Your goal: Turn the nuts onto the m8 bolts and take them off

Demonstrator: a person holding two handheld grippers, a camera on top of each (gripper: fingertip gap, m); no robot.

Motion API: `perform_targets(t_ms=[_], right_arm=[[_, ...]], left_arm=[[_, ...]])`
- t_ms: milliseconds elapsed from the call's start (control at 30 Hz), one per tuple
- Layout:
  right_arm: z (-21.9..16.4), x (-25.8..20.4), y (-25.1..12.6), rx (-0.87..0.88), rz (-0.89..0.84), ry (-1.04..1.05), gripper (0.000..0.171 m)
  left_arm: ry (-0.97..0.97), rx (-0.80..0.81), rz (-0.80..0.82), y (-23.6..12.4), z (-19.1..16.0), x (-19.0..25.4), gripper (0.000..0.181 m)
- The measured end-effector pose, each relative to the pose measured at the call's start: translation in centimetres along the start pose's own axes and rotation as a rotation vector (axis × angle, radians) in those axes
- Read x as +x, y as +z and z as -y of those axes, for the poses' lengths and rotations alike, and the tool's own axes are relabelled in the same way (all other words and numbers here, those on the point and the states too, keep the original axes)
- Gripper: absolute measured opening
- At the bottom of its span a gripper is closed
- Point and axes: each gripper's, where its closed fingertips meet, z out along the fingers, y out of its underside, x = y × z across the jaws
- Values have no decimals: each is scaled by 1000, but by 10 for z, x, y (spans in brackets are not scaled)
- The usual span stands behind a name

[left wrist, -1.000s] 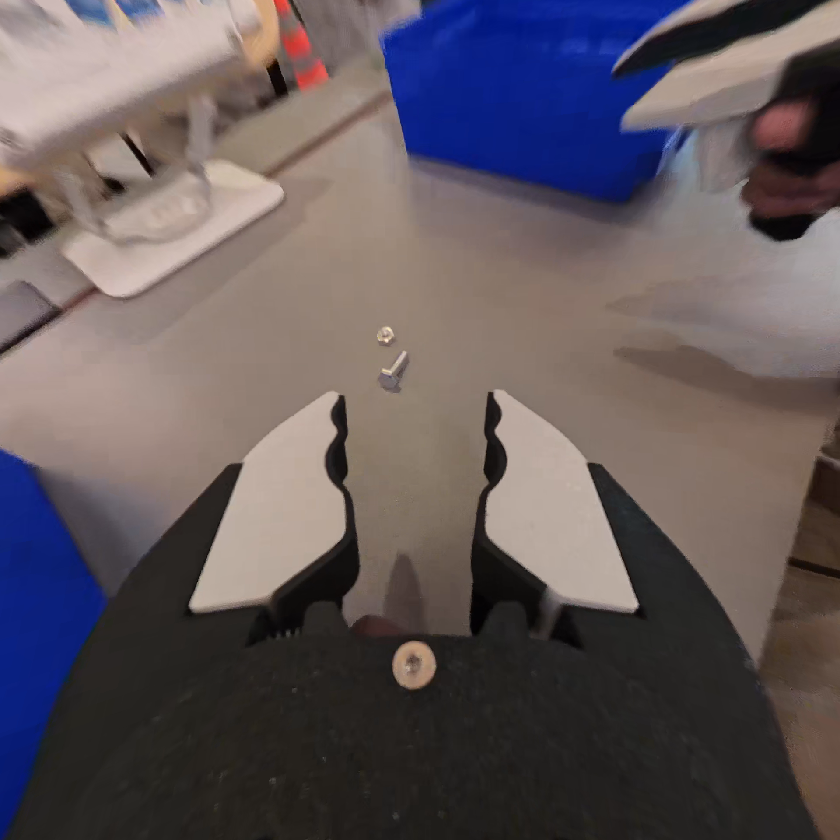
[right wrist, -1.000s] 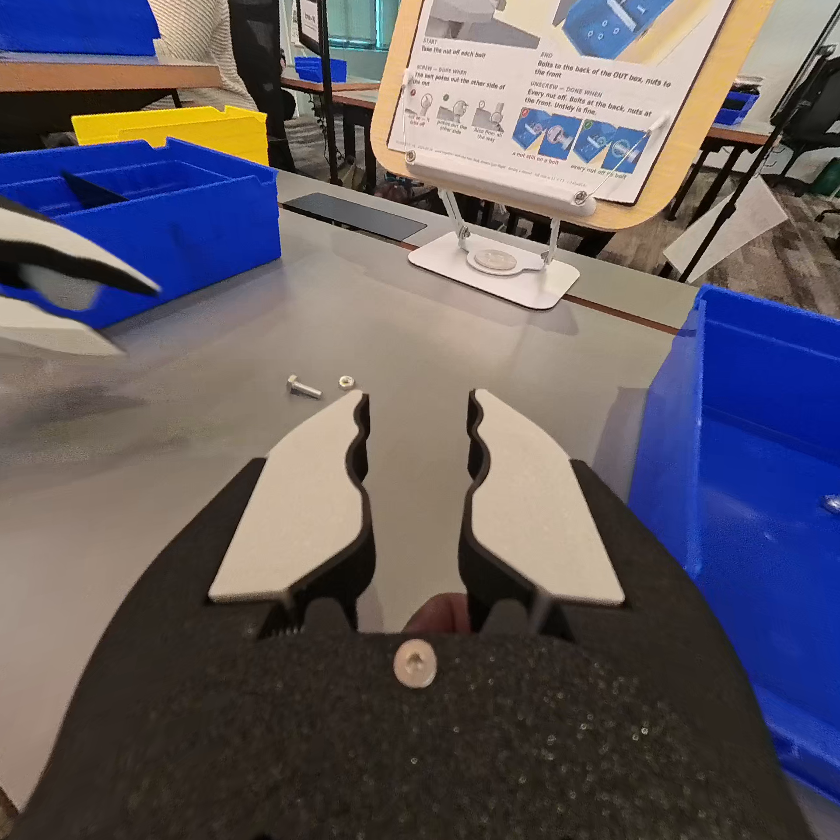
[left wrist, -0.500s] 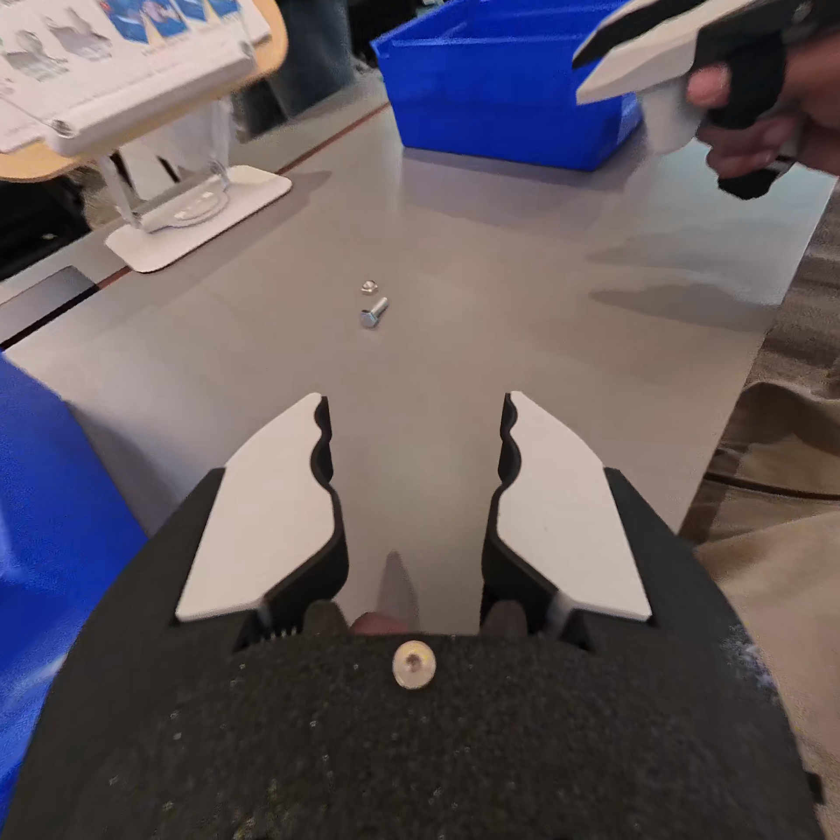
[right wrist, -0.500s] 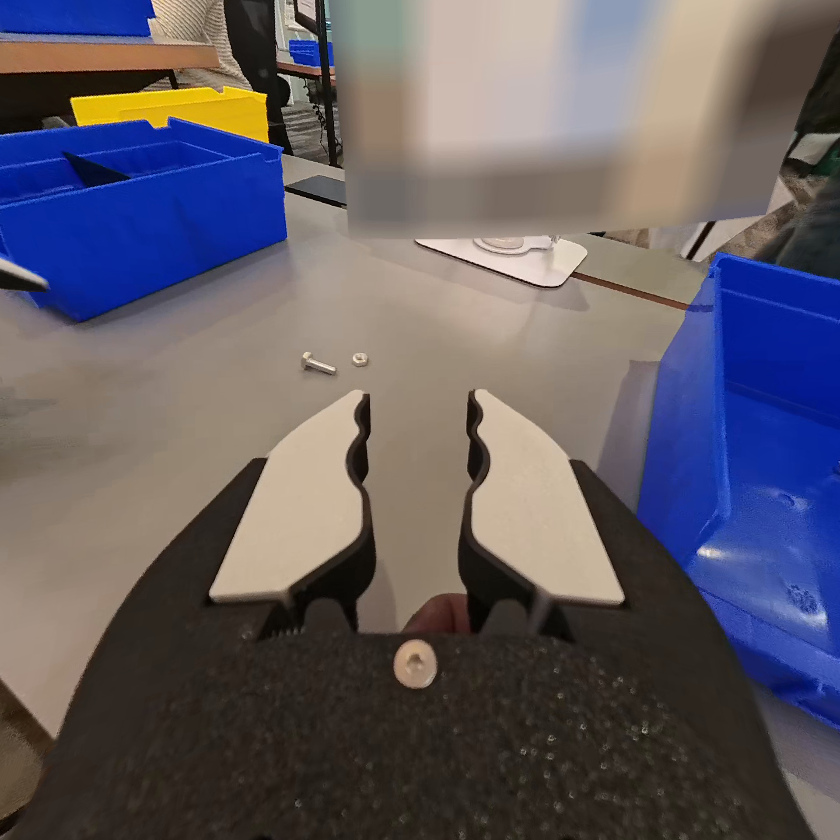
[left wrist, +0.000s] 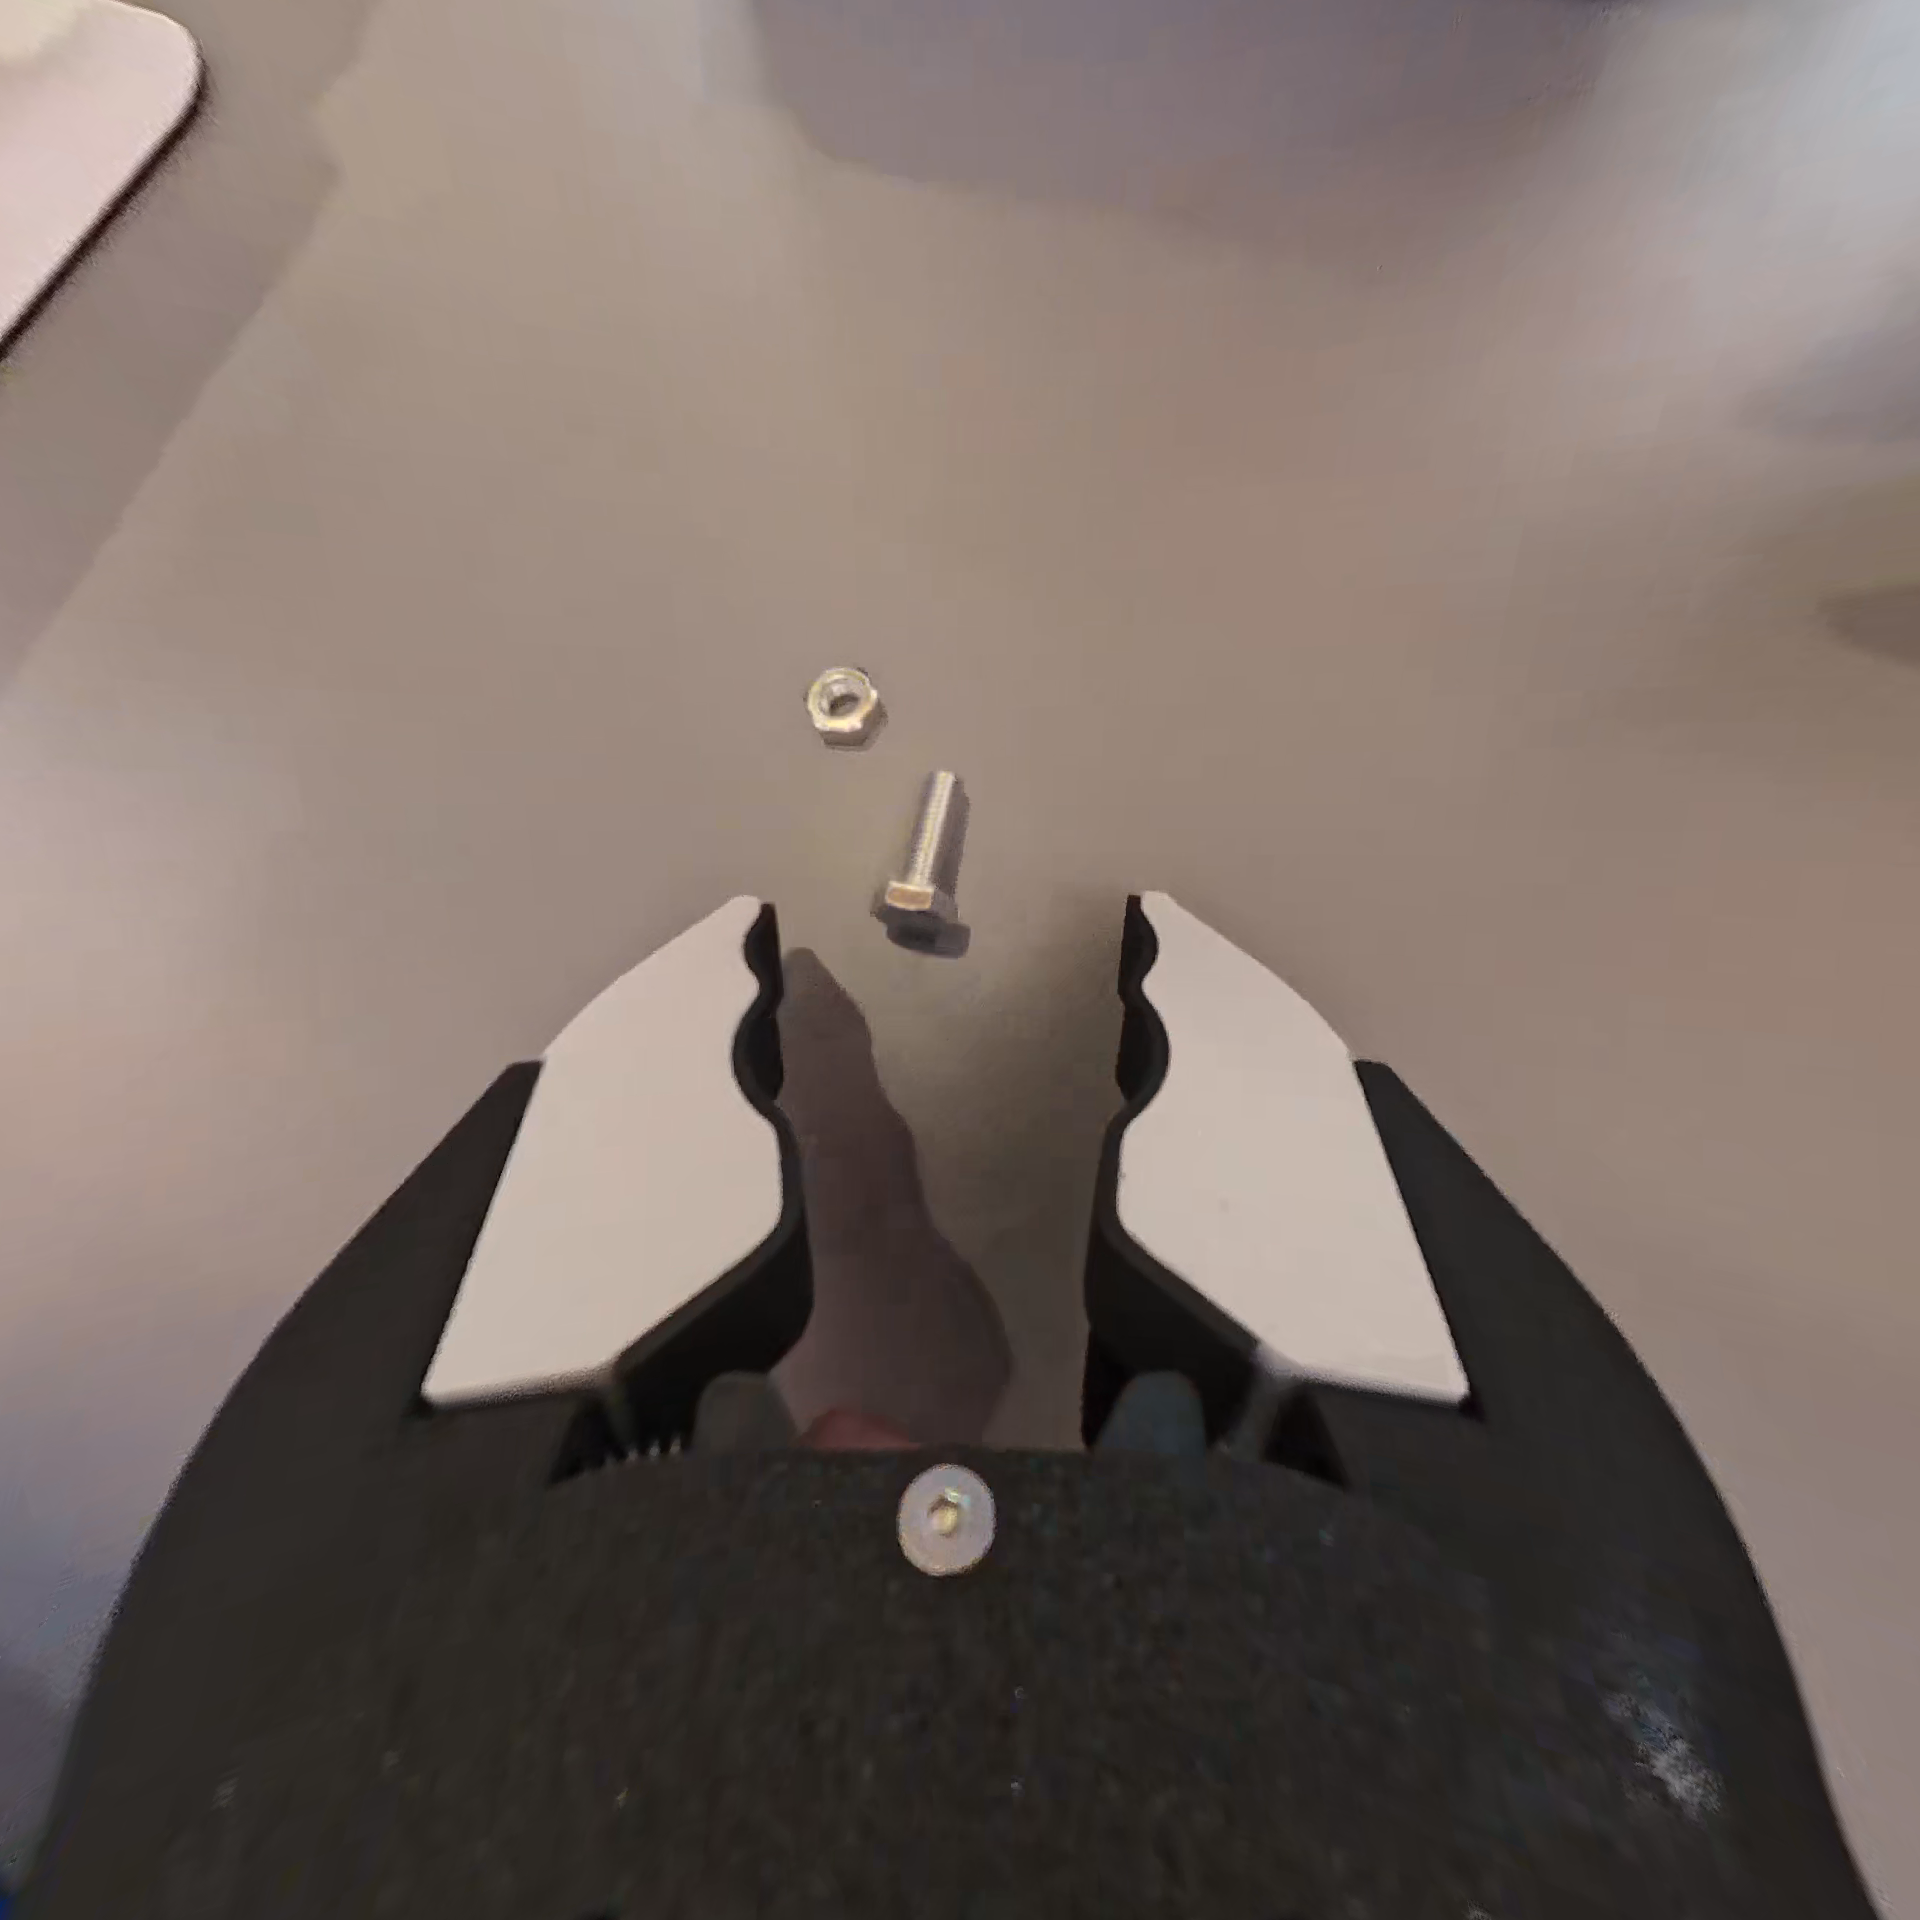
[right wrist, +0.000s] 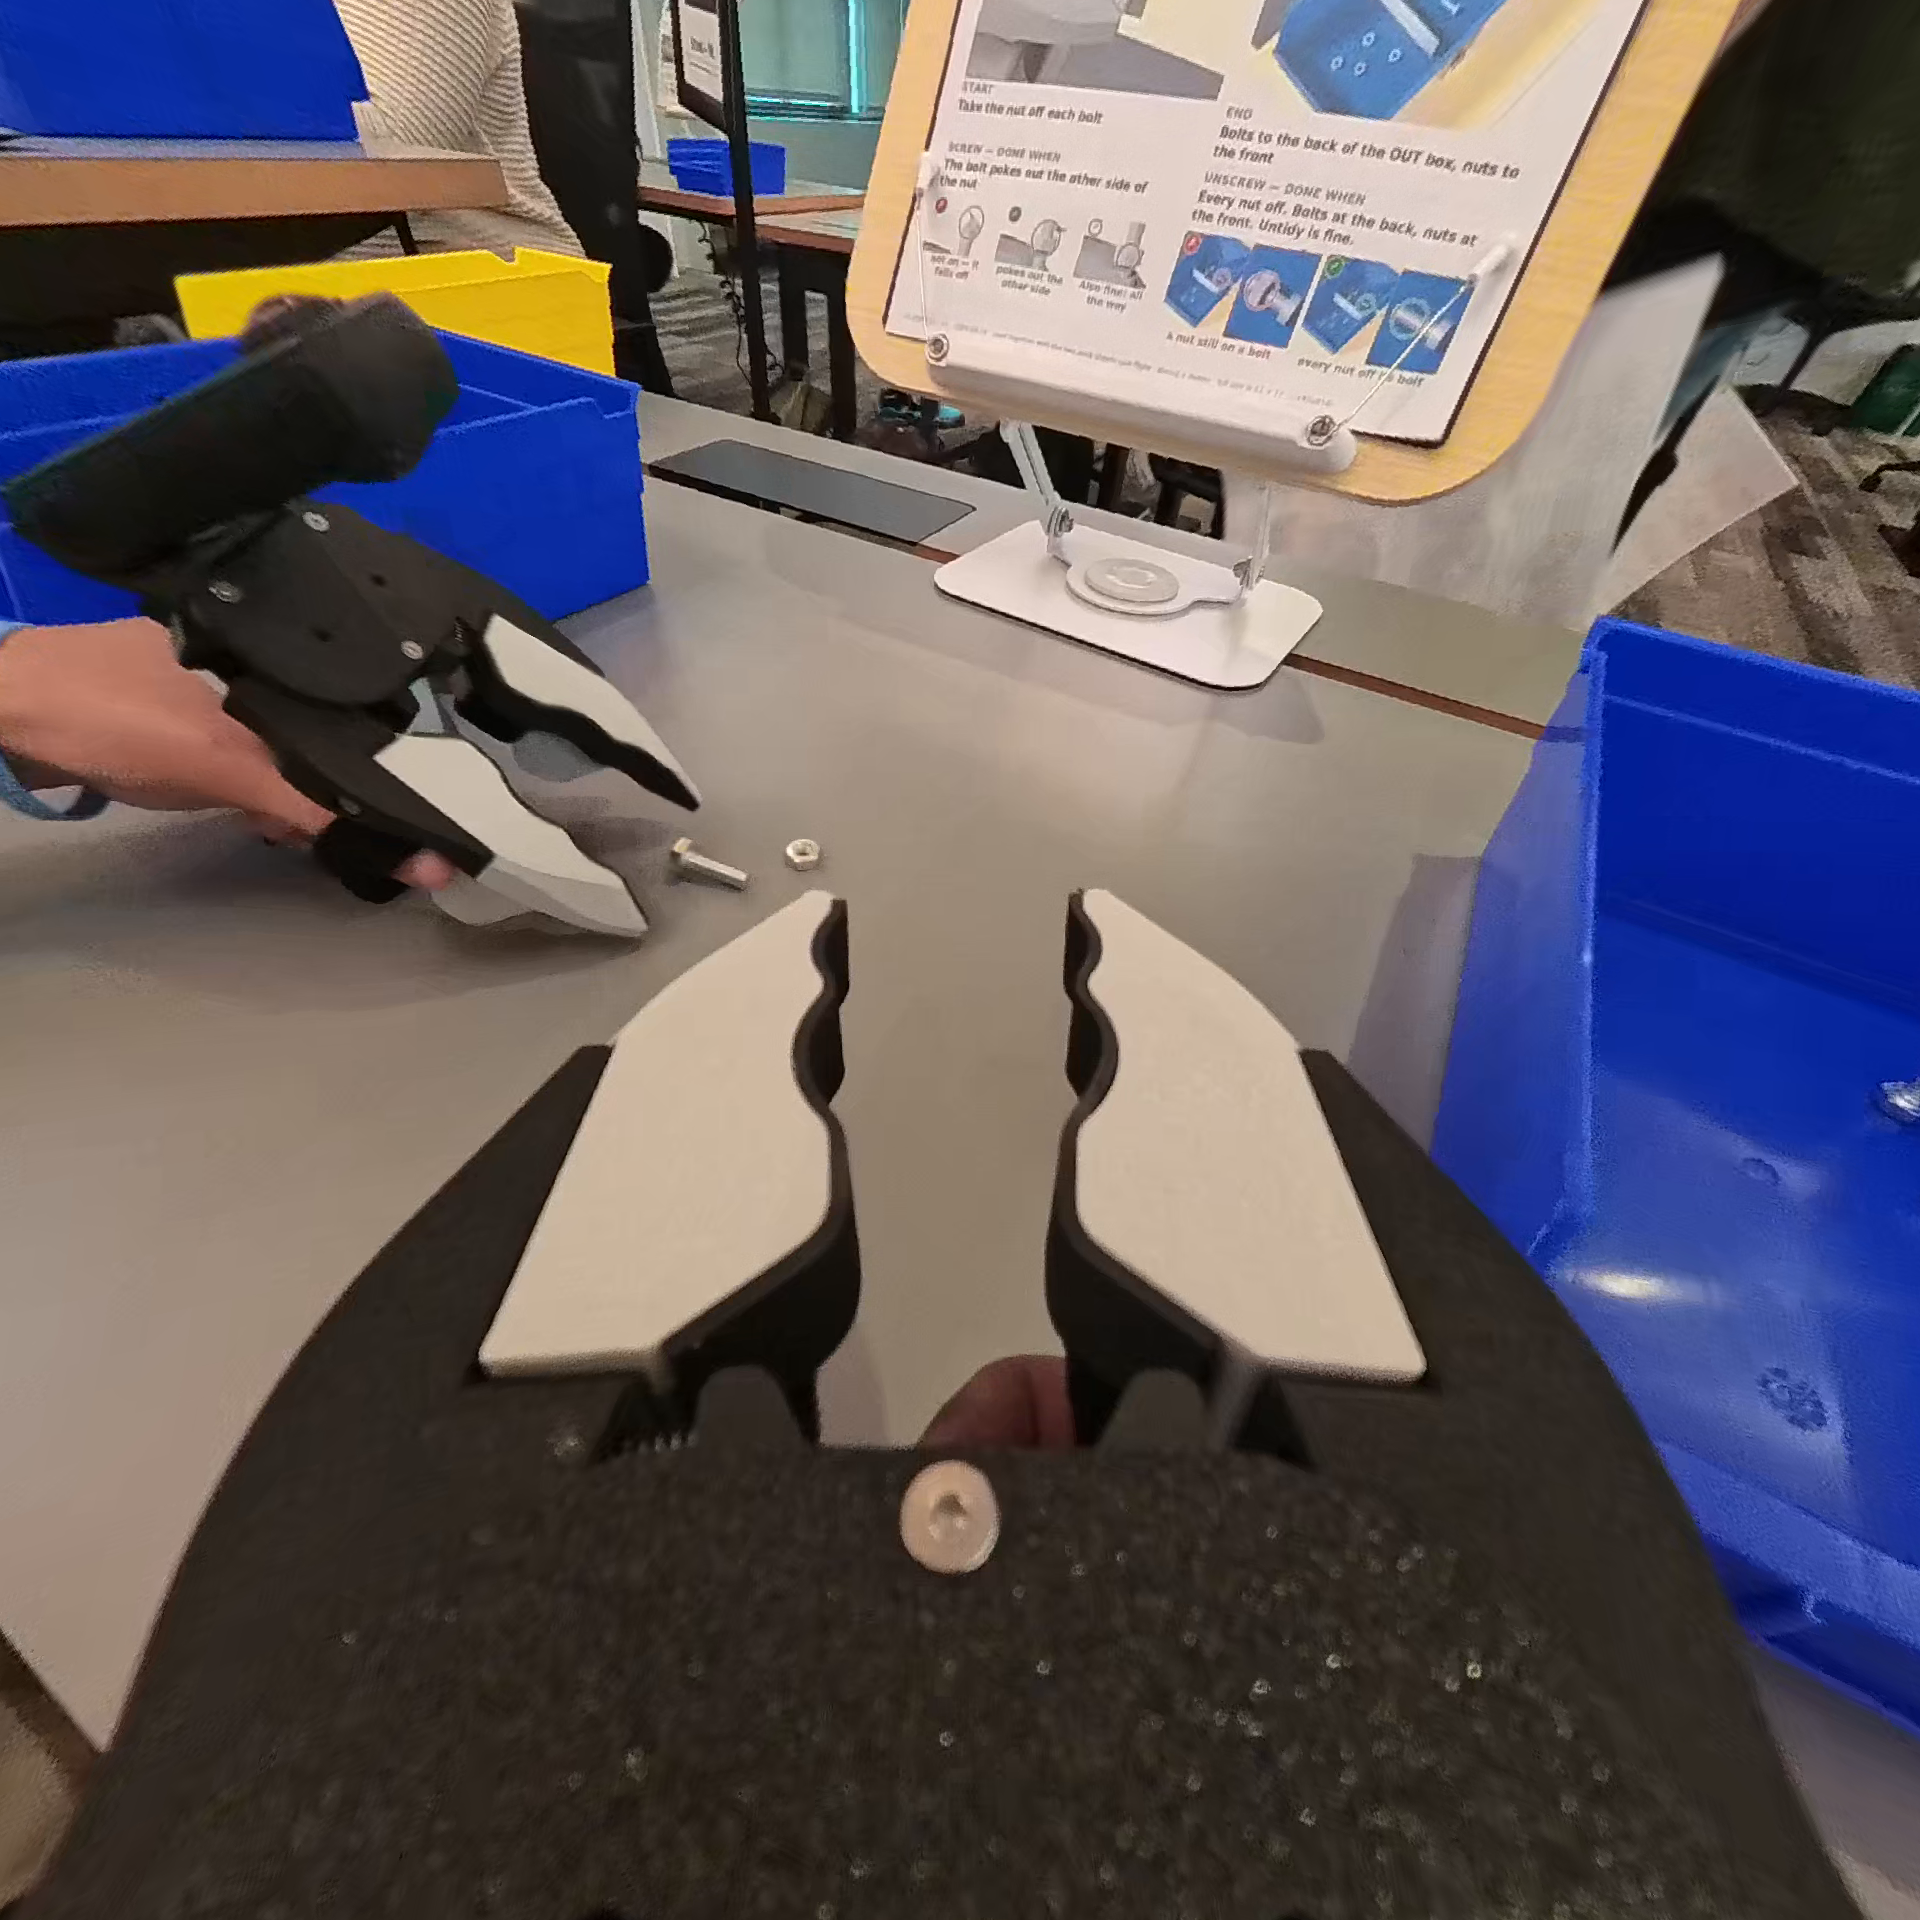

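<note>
A silver hex-head bolt (left wrist: pixel 928 871) lies on the grey table (left wrist: pixel 1351 727), head toward me, with a loose silver nut (left wrist: pixel 845 707) just beyond its tip. My left gripper (left wrist: pixel 945 914) is open and empty, low over the table, its tips either side of the bolt head. In the right wrist view the bolt (right wrist: pixel 709 865) and nut (right wrist: pixel 803 853) lie ahead. The left gripper (right wrist: pixel 665 862) shows there, angled down just left of the bolt. My right gripper (right wrist: pixel 956 904) is open and empty, a little short of the nut.
A blue bin (right wrist: pixel 1714 1039) stands close on the right with a small metal part inside. Another blue bin (right wrist: pixel 520 488) and a yellow one (right wrist: pixel 416 296) stand at the back left. An instruction board on a white stand (right wrist: pixel 1132 592) is at the back. The stand's base (left wrist: pixel 73 177) shows in the left wrist view. My right fingertips sit around 20 cm from my left ones. The loose silver nut (left wrist: pixel 845 707) lies around 4 cm away from my left fingertips. Seen from the right wrist view (right wrist: pixel 791 849) as well.
My left gripper has dropped down and moved in on the bolt, which now lies at its open tips. The right gripper has held about the same place.
</note>
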Motion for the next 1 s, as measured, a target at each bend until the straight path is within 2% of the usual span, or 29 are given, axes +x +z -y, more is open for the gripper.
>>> perform_targets(t_ms=[167, 233, 267, 333, 533, 800, 900, 1000], right_arm=[[-2, 9, 0, 1, -11, 11, 39], [-3, 12, 0, 1, -12, 17, 39], [-3, 13, 0, 2, -13, 19, 39], [-4, 14, 0, 1, -15, 22, 38], [-4, 14, 1, -1, -15, 26, 37], [-1, 13, 1, 7, -18, 26, 36], [2, 14, 0, 10, -21, 21, 36], [4, 14, 1, 0, -14, 11, 36]], left_arm=[[7, -14, -73, 11, 4, -1, 55], [-2, -18, -107, 11, 4, 3, 46], [-4, -15, -129, 11, 4, 5, 40], [-4, -13, -120, 12, 4, 1, 12], [3, -11, -149, 11, 4, 3, 10], [80, 47, -86, 7, 10, 5, 8], [95, 188, -18, -19, 37, 5, 7], [143, 359, 135, -70, 66, 3, 8]])
